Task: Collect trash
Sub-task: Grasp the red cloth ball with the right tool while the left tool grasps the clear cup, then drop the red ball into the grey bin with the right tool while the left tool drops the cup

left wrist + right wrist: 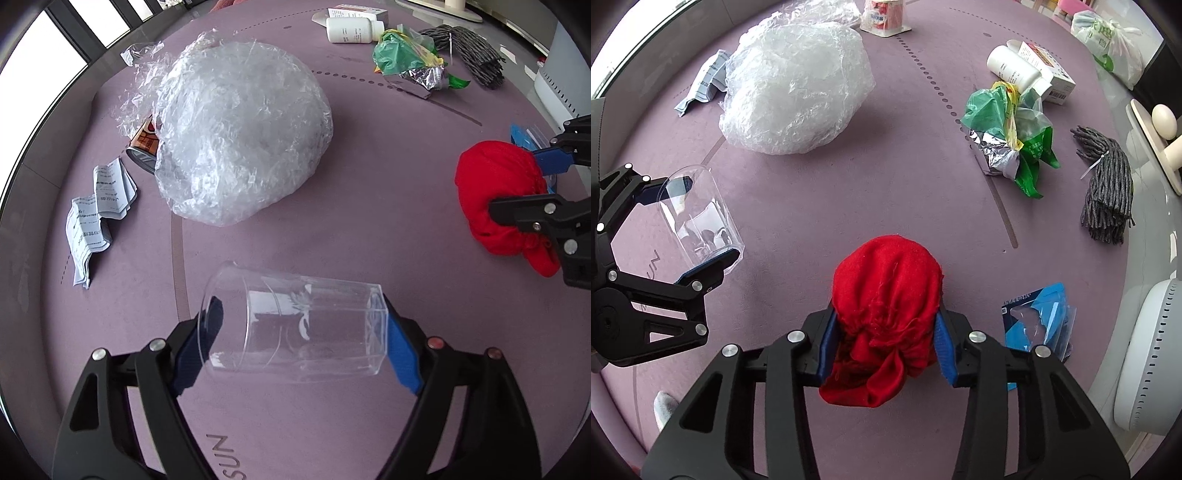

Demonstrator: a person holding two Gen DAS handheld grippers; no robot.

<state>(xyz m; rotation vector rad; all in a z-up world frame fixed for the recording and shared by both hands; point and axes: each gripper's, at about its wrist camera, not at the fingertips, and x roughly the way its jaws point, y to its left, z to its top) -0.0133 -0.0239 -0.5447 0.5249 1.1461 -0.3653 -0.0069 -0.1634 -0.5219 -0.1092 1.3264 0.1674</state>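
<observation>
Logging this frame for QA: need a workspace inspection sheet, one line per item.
Surface: purple mat with dotted lines, trash scattered over it.
Job's things: clear plastic cup lying on its side; red cloth bundle; crumpled clear plastic wrap; green and foil wrappers; folded paper leaflet; white bottle; blue packet.
Clutter: grey yarn bundle; can part hidden under the wrap.
Grippers: left gripper spans the cup end to end; right gripper pinches the cloth bundle.
Cables: nothing seen.
Surroundings: white appliance beside the mat; windows at left.
</observation>
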